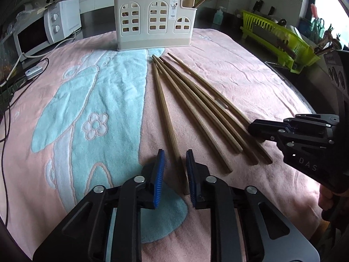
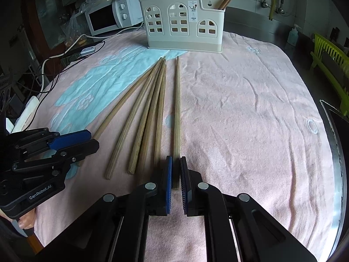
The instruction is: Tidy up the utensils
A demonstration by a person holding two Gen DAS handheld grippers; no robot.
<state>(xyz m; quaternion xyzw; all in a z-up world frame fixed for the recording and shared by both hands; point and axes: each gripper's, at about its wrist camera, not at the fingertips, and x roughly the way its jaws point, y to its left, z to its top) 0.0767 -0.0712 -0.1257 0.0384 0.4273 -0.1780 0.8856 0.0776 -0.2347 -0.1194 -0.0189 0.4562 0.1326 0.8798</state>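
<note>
Several wooden chopsticks (image 1: 196, 109) lie fanned out on a pink and blue towel (image 1: 240, 69). Behind them stands a cream, house-shaped utensil holder (image 1: 154, 19) (image 2: 185, 26) with a few chopsticks upright in it. My left gripper (image 1: 174, 152) (image 2: 92, 140) straddles the near end of the leftmost chopstick (image 1: 162, 100). Its blue pads are narrowly open, and towel shows between the left pad and the stick. My right gripper (image 2: 175, 160) (image 1: 254, 128) is shut on the near end of the rightmost chopstick (image 2: 177, 98), which rests on the towel.
A white microwave (image 1: 43, 28) (image 2: 109, 17) and loose cables (image 1: 13, 76) sit off the towel's left side. A green dish rack (image 1: 279, 37) (image 2: 331, 65) and a metal counter edge (image 2: 336, 152) are at the right. A soap bottle (image 1: 219, 15) stands behind the holder.
</note>
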